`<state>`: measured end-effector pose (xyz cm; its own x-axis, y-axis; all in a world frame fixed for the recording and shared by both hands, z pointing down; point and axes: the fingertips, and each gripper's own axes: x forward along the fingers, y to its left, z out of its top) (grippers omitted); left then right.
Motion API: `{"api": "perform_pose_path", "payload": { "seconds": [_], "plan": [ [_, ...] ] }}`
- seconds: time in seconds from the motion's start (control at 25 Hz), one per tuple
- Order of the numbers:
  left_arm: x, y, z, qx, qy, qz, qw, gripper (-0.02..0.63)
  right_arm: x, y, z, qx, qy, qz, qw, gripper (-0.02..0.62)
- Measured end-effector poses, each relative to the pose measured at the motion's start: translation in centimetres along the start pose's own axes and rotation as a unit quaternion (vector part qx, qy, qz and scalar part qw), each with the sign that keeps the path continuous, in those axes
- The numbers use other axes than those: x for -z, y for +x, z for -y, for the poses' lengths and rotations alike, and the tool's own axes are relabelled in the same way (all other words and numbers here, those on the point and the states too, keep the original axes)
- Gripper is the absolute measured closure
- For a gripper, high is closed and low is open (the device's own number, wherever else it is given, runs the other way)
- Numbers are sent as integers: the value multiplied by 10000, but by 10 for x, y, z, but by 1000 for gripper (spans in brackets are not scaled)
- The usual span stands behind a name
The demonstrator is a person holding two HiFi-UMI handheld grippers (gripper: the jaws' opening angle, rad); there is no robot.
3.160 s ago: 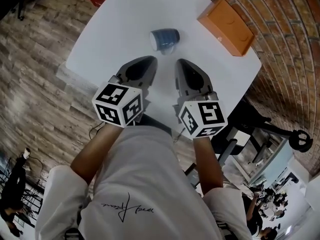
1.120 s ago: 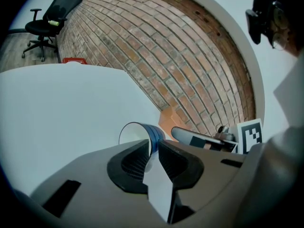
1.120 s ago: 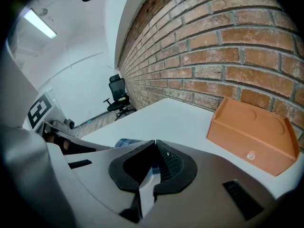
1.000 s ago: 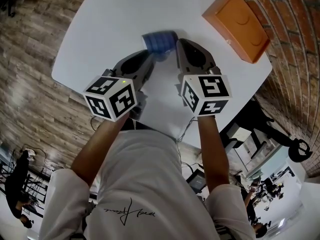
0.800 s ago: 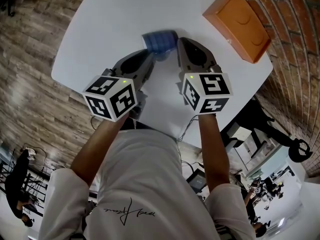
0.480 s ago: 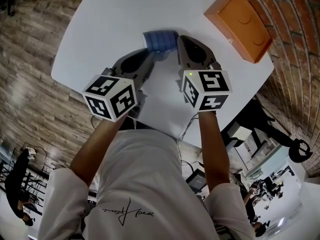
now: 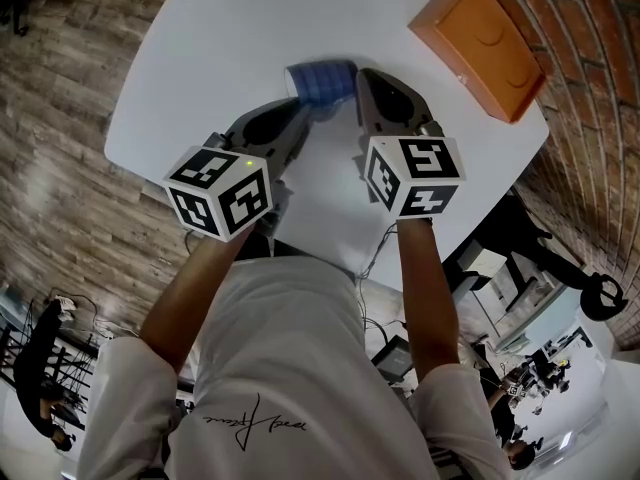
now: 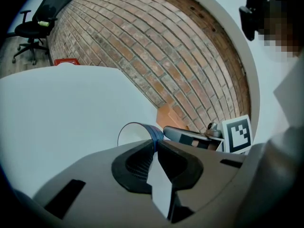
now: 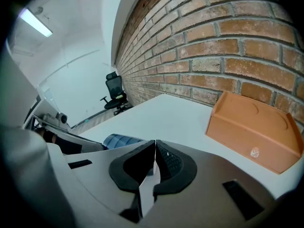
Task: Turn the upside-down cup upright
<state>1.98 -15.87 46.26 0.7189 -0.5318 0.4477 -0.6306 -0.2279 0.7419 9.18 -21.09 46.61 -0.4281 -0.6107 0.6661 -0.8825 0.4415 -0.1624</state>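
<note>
A blue cup (image 7: 322, 80) lies on its side on the white table (image 7: 230, 38), with its open mouth toward the left. The left gripper (image 7: 302, 118) sits just below it, jaws closed together. In the left gripper view the cup (image 8: 137, 133) shows its pale inside right beyond the left gripper's (image 8: 154, 144) tips; whether they touch it is unclear. The right gripper (image 7: 366, 78) lies beside the cup's right end, also shut. In the right gripper view the cup (image 9: 118, 140) is left of the right gripper (image 9: 155, 145).
An orange box (image 7: 480, 30) stands at the table's far right corner, close to a brick wall (image 9: 228, 42). The table's near edge runs just behind both grippers. An office chair (image 8: 33, 27) stands on the wooden floor beyond the table.
Since the earliest frame both grippers have moved forward to flank the cup. Over the last second they have barely shifted, and the cup still lies on its side.
</note>
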Motion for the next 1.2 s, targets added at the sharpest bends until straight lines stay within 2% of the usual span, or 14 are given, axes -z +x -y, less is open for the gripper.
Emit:
{"api": "perform_pose_path", "payload": {
  "seconds": [0.88,1.2],
  "plan": [
    [-1,-15,-3,92,117,-296,9995,575,7,1,-16,15,182,-48,9998,574],
    [-3,-19,-5,59,293,-402,9987,577,11,4,-20,-11,275,-19,9996,574]
  ]
}}
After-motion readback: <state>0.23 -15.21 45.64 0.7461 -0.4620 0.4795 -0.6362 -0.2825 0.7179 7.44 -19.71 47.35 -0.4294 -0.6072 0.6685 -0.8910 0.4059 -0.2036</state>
